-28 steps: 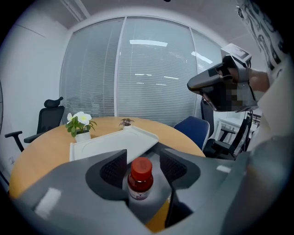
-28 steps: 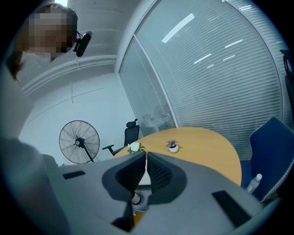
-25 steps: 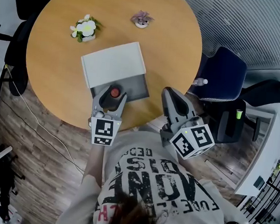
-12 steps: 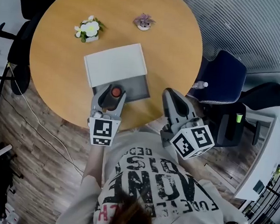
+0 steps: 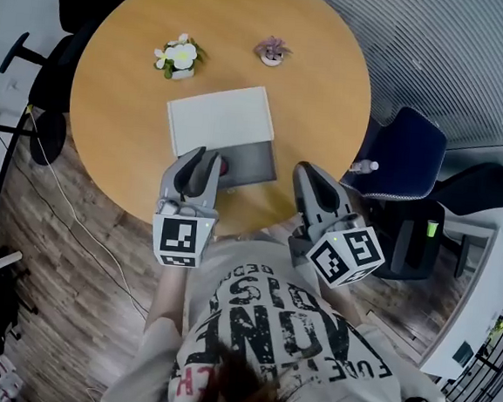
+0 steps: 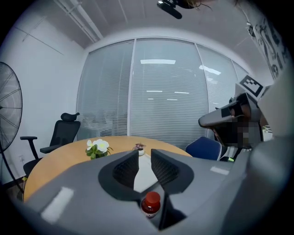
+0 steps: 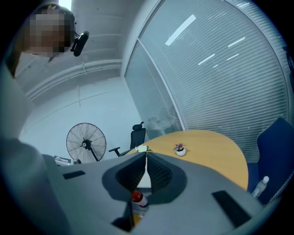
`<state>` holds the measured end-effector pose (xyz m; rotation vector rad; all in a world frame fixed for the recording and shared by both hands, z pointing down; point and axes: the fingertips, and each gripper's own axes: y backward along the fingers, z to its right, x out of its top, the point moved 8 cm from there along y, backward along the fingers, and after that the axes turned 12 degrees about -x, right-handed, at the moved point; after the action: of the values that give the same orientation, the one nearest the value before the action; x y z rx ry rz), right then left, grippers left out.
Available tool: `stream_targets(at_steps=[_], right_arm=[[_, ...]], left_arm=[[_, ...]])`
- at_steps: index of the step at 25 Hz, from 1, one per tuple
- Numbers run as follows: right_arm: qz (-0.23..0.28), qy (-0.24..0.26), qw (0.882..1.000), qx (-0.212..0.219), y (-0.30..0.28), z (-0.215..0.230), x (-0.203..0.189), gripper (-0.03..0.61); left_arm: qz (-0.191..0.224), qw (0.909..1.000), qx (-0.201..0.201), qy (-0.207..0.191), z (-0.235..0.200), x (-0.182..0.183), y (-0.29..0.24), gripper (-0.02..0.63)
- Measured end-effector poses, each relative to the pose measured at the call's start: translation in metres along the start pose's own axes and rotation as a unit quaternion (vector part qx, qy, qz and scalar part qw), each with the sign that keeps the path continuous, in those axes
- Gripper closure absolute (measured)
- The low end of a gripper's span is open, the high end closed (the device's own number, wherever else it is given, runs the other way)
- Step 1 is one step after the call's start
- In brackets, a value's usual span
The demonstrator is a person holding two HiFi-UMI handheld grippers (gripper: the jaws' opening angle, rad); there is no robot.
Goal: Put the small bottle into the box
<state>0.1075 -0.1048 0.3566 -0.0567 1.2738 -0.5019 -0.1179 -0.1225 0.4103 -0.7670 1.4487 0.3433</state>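
Small bottle (image 5: 225, 165), red cap: sits in the grey open part of the box (image 5: 254, 157), at that part's left end. White lid (image 5: 219, 119) covers the box's far part. Left gripper (image 5: 204, 154): just beside the box's near-left corner, released, jaws closing with a gap between the tips; the bottle shows below that gap, with no pad pressing it. Right gripper (image 5: 307, 169): near the box's right end, clenched on nothing, apart from the bottle. The box rests on a round table (image 5: 121, 97).
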Motion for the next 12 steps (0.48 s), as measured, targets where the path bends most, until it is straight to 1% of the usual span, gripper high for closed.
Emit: stream_targets(at_steps=[4,7,10,12], right_arm=[[0.005,0.002,1.0,0.008,0.001,-0.004,0.002,0.563],[0.009,-0.001,1.0,0.012,0.001,-0.007,0.002,0.563],[0.013,0.0,1.0,0.017,0.003,-0.011,0.003,0.563],[0.015,0.002,1.0,0.019,0.004,-0.014,0.004,0.563]], left_arm=[[0.018,0.9998,0.006,-0.01,0.002,0.017,0.009,0.552],[0.031,0.9993,0.012,-0.02,0.003,0.03,0.015,0.568],[0.046,0.9985,0.019,-0.022,0.005,0.045,0.022,0.583],[0.058,0.9976,0.021,-0.033,0.005,0.052,0.027,0.591]])
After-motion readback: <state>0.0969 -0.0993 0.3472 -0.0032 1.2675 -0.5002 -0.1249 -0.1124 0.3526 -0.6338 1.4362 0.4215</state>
